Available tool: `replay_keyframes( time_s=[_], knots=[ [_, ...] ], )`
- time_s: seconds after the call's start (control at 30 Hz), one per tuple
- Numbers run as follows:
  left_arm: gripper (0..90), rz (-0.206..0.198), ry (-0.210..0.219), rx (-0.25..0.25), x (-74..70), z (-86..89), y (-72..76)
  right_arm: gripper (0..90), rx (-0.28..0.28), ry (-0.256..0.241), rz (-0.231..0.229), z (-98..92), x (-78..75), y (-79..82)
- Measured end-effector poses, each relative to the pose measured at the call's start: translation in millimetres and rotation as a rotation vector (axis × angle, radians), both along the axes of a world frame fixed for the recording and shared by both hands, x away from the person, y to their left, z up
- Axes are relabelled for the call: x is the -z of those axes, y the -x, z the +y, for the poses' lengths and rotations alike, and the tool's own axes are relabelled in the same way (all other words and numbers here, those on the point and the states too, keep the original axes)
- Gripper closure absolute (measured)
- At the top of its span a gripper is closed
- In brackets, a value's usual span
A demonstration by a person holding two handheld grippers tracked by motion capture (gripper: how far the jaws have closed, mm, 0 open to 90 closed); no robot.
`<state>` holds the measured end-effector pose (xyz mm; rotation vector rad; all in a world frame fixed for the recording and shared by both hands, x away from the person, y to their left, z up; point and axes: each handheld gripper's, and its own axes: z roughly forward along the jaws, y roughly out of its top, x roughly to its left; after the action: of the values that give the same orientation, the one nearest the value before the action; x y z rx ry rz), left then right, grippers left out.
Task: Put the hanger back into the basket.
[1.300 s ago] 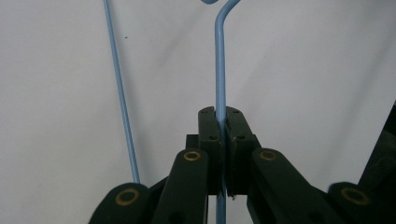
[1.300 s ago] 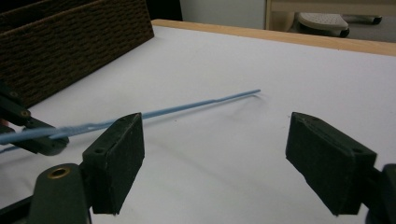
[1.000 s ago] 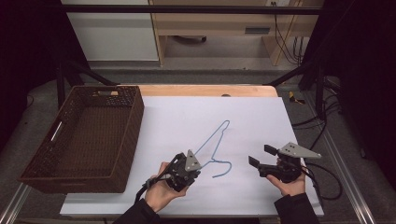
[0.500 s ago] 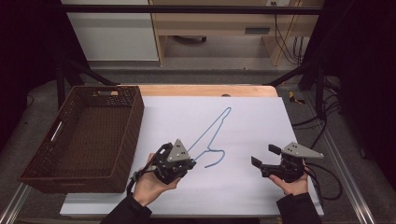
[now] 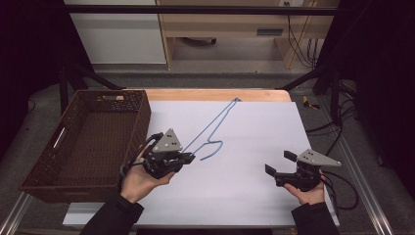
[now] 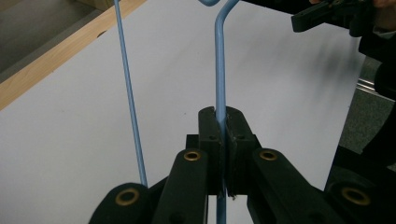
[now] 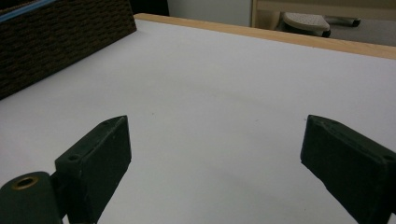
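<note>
Where the high view looks down on the white table (image 5: 235, 191), the left gripper (image 5: 185, 158) sits just right of the brown wicker basket (image 5: 88, 142), clenched on a thin blue wire hanger (image 5: 211, 128). The hanger runs from the jaws up and away to the far wooden edge (image 5: 215, 94) of the table, its hook curling near the gripper; whether its far tip touches the wood is hard to make out. The right gripper (image 5: 279, 164) rests low at the table's near right, jaws spread apart, well apart from the hanger.

In the left gripper view, the two black jaws press together on one blue wire (image 6: 219, 70) of the hanger, which is cut off at the top edge; a second wire (image 6: 128, 93) passes free to the left. The other gripper (image 6: 327, 16) shows partly at the top right.

In the right gripper view, the jaws stand wide with bare table (image 7: 219, 107) between them, and a corner of the basket (image 7: 60, 42) lies at the upper left.
</note>
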<state>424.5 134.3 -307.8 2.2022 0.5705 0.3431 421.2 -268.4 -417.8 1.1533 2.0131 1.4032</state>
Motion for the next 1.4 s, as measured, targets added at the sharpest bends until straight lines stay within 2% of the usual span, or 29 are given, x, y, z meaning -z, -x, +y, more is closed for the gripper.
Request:
replay_keyframes(
  time_s=[0.3,0.37,0.57,0.6,0.67,1.07,1.2,1.4],
  knots=[
    [87.4,-0.022,-0.003,-0.013,-14.8,21.2,-6.5,4.1,0.006,0.043,-0.004,0.0,0.0,0.4],
    [87.4,-0.037,-0.014,-0.024,-20.8,26.4,-7.9,3.5,0.007,0.049,-0.007,-0.1,-0.4,0.7],
    [87.4,-0.059,0.000,-0.042,-33.8,39.2,-10.2,2.1,0.014,0.063,-0.011,-0.9,-1.4,1.5],
    [87.4,-0.066,-0.011,-0.041,-35.7,41.5,-11.0,2.1,0.017,0.062,-0.011,-0.8,-1.5,1.5],
    [87.5,-0.065,0.000,-0.048,-37.8,44.3,-12.8,2.1,0.017,0.063,-0.011,-1.2,-1.4,1.4],
    [87.5,-0.064,-0.035,-0.063,-45.6,69.3,-26.9,2.6,0.016,0.064,-0.006,0.1,-0.6,1.2],
    [87.5,-0.046,-0.009,-0.065,-47.1,81.4,-31.0,2.9,0.016,0.064,-0.003,0.5,-0.3,1.1],
    [87.4,-0.046,-0.009,-0.087,-50.2,101.3,-38.4,3.0,0.013,0.065,-0.002,1.1,0.2,0.9]
  ],
)
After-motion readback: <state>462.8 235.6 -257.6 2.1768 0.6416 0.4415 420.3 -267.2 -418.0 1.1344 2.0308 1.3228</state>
